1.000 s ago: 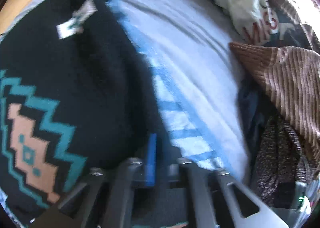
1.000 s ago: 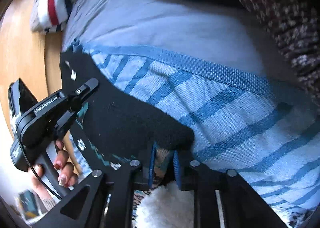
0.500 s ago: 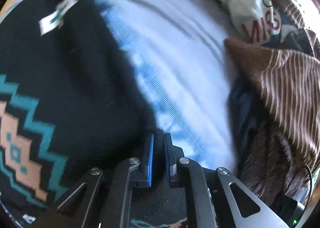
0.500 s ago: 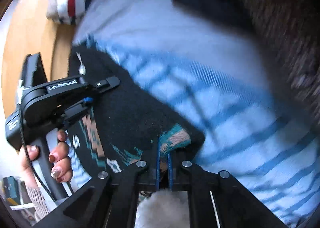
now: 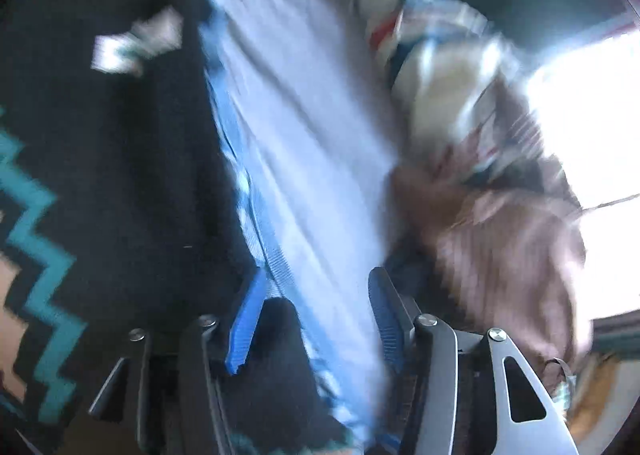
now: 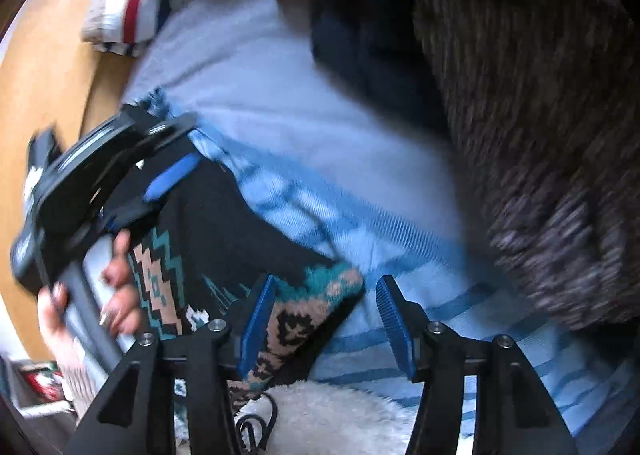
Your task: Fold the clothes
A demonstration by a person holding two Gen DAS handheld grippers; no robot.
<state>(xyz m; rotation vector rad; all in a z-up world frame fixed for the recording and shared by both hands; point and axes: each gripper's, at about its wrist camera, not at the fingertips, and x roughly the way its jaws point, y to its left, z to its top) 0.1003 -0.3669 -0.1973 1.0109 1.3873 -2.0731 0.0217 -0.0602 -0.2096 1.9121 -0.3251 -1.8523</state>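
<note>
Heavy motion blur across both wrist views, worst toward the far clothes pile point(image 5: 480, 127). Blown-out daylight glare at the right edge of the left view, probably from a window point(image 5: 592, 127). Strong fisheye bending, dark vignette in every corner. Sharpest near the blue finger pads point(image 6: 256, 329); black sweater point(image 5: 120, 175) nearly detail-free in shadow.

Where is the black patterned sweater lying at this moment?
The black patterned sweater lies on the blue striped towel, lower left in the right wrist view, beside the left gripper; it fills the left side of the left wrist view.
</note>
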